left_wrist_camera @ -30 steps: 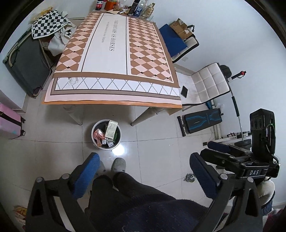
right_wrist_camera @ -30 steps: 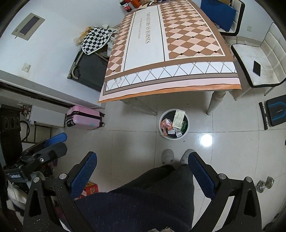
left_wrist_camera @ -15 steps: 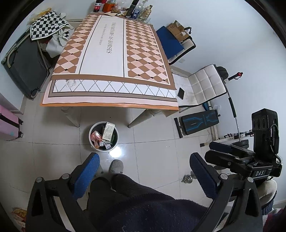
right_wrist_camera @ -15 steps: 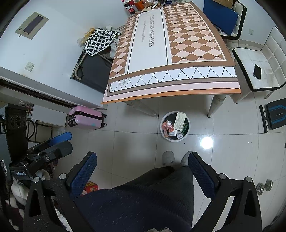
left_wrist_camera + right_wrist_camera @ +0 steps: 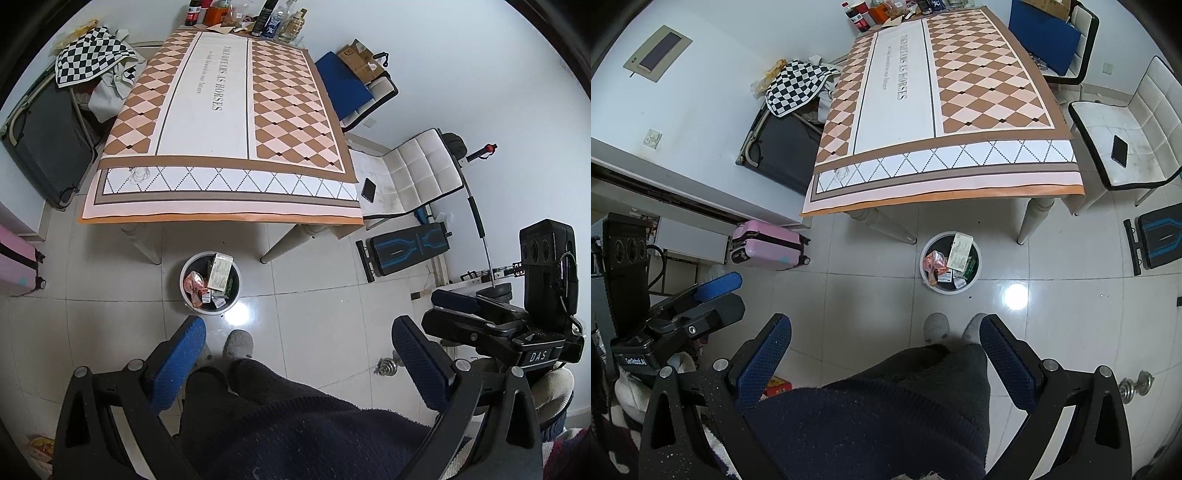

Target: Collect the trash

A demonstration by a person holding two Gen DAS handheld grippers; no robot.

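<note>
A white round trash bin (image 5: 184, 286) stands on the tiled floor in front of the table, holding cartons and wrappers; it also shows in the right wrist view (image 5: 925, 278). My left gripper (image 5: 299, 334) is open and empty, held high above the floor, well back from the bin. My right gripper (image 5: 886, 332) is open and empty too, at a similar height. Each gripper shows in the other's view: the right one (image 5: 476, 314) at the right, the left one (image 5: 701, 302) at the left. The person's dark-clothed legs fill the bottom of both views.
A table with a diamond-patterned cloth (image 5: 225, 122) has bottles (image 5: 266, 18) at its far end. White chairs (image 5: 413, 173), one with a phone (image 5: 368, 189), stand right. A dark suitcase (image 5: 40, 144), pink suitcase (image 5: 764, 251), weight bench (image 5: 402, 251) and dumbbell (image 5: 386, 367) lie around.
Both grippers have risen and drawn back slightly, so the table and bin sit a little further off. Both stay open and empty.
</note>
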